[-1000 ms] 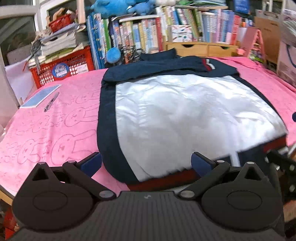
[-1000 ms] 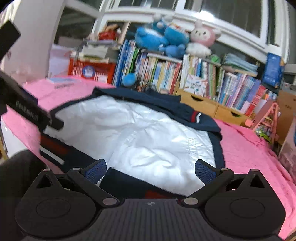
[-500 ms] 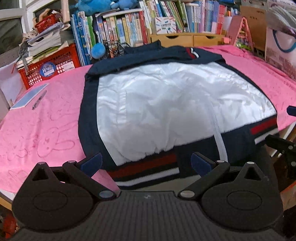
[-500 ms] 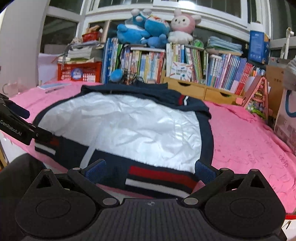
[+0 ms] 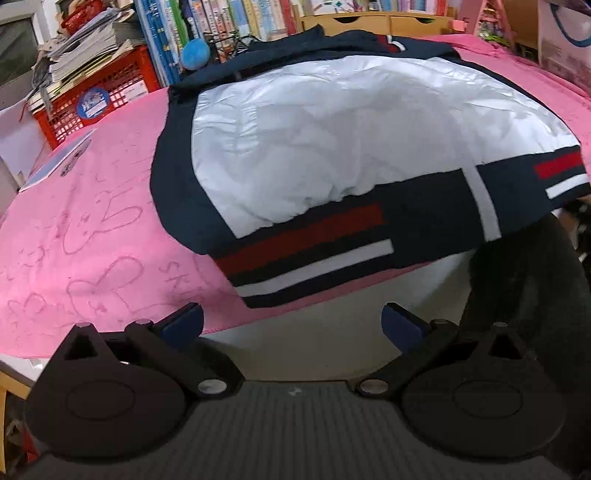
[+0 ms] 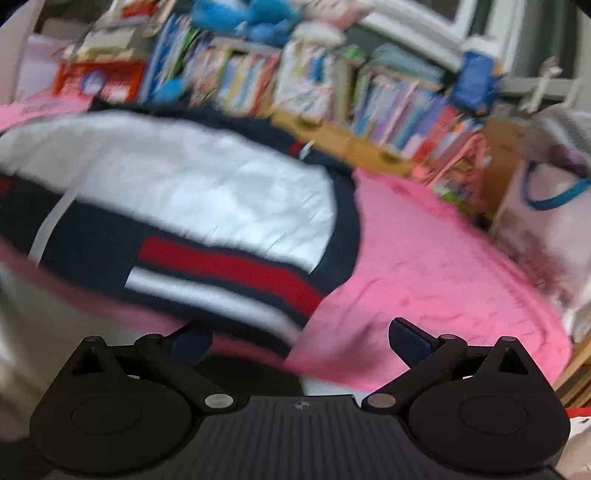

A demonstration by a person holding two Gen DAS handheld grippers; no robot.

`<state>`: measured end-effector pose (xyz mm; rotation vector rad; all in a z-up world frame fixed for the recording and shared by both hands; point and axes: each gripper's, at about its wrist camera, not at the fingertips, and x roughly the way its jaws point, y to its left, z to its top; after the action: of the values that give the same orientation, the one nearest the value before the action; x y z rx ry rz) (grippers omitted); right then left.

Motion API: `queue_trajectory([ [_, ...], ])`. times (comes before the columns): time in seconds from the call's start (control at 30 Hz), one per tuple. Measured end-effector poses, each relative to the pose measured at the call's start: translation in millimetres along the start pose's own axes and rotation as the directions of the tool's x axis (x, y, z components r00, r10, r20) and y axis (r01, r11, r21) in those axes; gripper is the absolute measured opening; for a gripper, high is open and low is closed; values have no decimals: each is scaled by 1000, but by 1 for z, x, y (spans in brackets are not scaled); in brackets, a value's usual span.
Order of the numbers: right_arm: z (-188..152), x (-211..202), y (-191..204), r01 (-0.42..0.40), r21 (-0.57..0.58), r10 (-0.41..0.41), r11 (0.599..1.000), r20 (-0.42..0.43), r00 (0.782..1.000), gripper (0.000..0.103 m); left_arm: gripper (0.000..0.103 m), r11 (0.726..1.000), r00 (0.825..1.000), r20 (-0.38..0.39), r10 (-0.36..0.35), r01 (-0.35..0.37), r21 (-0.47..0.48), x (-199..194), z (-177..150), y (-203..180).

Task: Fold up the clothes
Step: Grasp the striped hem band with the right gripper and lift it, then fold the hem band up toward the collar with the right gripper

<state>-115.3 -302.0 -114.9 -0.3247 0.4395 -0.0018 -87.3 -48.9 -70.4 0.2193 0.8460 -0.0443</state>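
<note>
A navy jacket [image 5: 351, 140] with a white panel and a red and white striped hem lies flat on the pink blanket [image 5: 92, 221]. Its hem hangs a little over the table's near edge. My left gripper [image 5: 291, 325] is open and empty, below and in front of the hem's left part. In the right wrist view, which is blurred, the jacket [image 6: 207, 206] fills the left half. My right gripper [image 6: 299, 339] is open and empty, just off the hem's right corner, over the blanket's edge [image 6: 424, 295].
A red basket [image 5: 99, 96] with papers, a row of books [image 5: 221, 22] and wooden drawers [image 5: 369, 22] line the far side. A blue booklet [image 5: 59, 158] lies on the blanket at the left. A white bag [image 6: 546, 206] stands at the right.
Both grippers have drawn back toward the table's near edge and lowered, away from the jacket. The right view has swung to the right and is blurred by motion. Both stay open.
</note>
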Motion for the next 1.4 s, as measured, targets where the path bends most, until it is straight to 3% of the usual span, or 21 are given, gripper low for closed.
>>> queue_trajectory([
  [0.17,20,-21,-10,28,41,-34,999,147,989,103,103,1000,1000,-10,4,-4,7,6,-4,-4],
  [0.4,69,-20,-26,24,50,-35,998,223,974,103,103,996,994,60,87,-88,13,0,4,-2],
  [0.57,101,-13,-42,22,65,-37,998,240,970,103,103,990,976,168,140,-136,-34,-21,31,19],
  [0.7,133,-1,-52,26,33,-34,999,263,964,103,103,982,948,260,183,-191,6,-29,65,26],
  [0.87,178,42,-70,-56,95,32,994,234,972,103,103,973,926,315,210,-229,26,-20,123,49],
  [1.03,202,118,-83,-203,186,187,961,101,977,103,103,979,952,239,189,-203,35,28,170,69],
  [1.13,201,148,-89,-315,219,313,924,46,949,103,103,985,973,165,160,-169,42,62,183,73],
  [1.17,199,150,-95,-365,242,361,899,63,931,103,103,987,979,142,146,-153,45,73,187,75],
  [1.2,196,146,-105,-427,269,414,863,106,904,103,103,991,985,125,119,-126,49,82,189,76],
  [1.3,189,127,-135,-612,283,568,739,226,791,103,103,998,995,98,36,-40,43,98,190,77],
  [1.33,188,119,-139,-636,259,591,727,236,772,103,103,999,996,88,23,-26,41,100,190,78],
  [1.4,188,104,-144,-650,201,598,733,265,756,103,103,998,997,72,27,-31,51,107,189,76],
])
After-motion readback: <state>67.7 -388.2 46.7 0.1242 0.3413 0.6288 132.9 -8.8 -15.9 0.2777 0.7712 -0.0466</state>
